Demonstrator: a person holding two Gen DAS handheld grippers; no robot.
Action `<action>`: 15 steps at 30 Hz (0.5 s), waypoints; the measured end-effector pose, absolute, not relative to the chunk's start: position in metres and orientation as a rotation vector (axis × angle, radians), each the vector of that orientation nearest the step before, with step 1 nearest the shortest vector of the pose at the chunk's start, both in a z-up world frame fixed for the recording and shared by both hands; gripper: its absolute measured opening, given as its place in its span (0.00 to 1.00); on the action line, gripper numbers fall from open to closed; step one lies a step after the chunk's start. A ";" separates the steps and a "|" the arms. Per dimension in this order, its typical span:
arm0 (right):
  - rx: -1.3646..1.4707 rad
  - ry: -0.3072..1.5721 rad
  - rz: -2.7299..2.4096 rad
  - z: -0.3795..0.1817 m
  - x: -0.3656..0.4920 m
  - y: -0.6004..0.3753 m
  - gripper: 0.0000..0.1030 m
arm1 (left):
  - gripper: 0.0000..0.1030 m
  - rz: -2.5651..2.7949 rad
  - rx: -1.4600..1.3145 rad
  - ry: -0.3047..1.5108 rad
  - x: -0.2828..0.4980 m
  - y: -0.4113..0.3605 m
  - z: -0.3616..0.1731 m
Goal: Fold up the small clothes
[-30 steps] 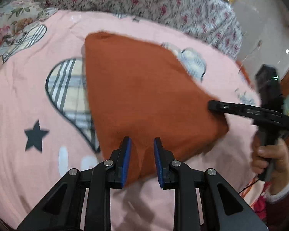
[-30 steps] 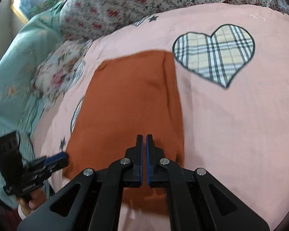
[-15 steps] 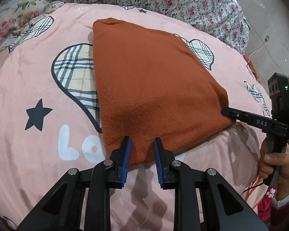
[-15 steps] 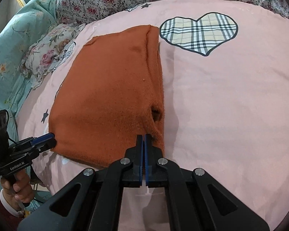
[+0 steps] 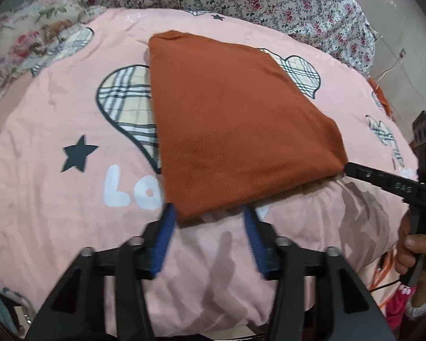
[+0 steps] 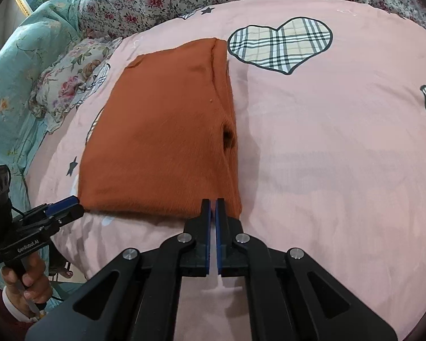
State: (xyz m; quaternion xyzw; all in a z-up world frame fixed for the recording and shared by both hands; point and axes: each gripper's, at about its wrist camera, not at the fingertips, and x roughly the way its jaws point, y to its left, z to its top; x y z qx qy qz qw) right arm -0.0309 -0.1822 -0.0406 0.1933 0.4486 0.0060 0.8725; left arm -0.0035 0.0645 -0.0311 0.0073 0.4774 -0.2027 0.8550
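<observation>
While the folded sweater (image 5: 235, 125) lies flat on the pink quilt (image 5: 56, 207) | left gripper (image 5: 210, 227): jaws wide apart, holding nothing, sweater's near edge just ahead between its fingertips | right gripper (image 6: 212, 207): jaws nearly closed at sweater's near right corner, grip on fabric unclear

The left gripper (image 5: 210, 224) is hovering wide open at the near edge of the folded orange garment (image 5: 235, 125). The garment is lying flat on the pink bed (image 5: 56, 108), with the right gripper (image 5: 352, 170) touching its corner.
</observation>
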 end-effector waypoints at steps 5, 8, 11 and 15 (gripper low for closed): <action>0.387 0.912 0.017 -0.032 -0.045 -0.174 0.50 | 0.60 -0.402 0.029 1.000 -0.015 0.071 -0.028; 0.388 0.907 0.023 -0.029 -0.052 -0.170 0.51 | 0.66 -0.392 0.033 1.003 -0.017 0.076 -0.027; 0.385 0.905 0.022 -0.027 -0.057 -0.167 0.51 | 0.68 -0.384 0.039 1.001 -0.020 0.080 -0.024; 0.368 0.904 0.029 -0.026 -0.064 -0.161 0.53 | 0.74 -0.353 0.070 0.985 -0.027 0.084 -0.020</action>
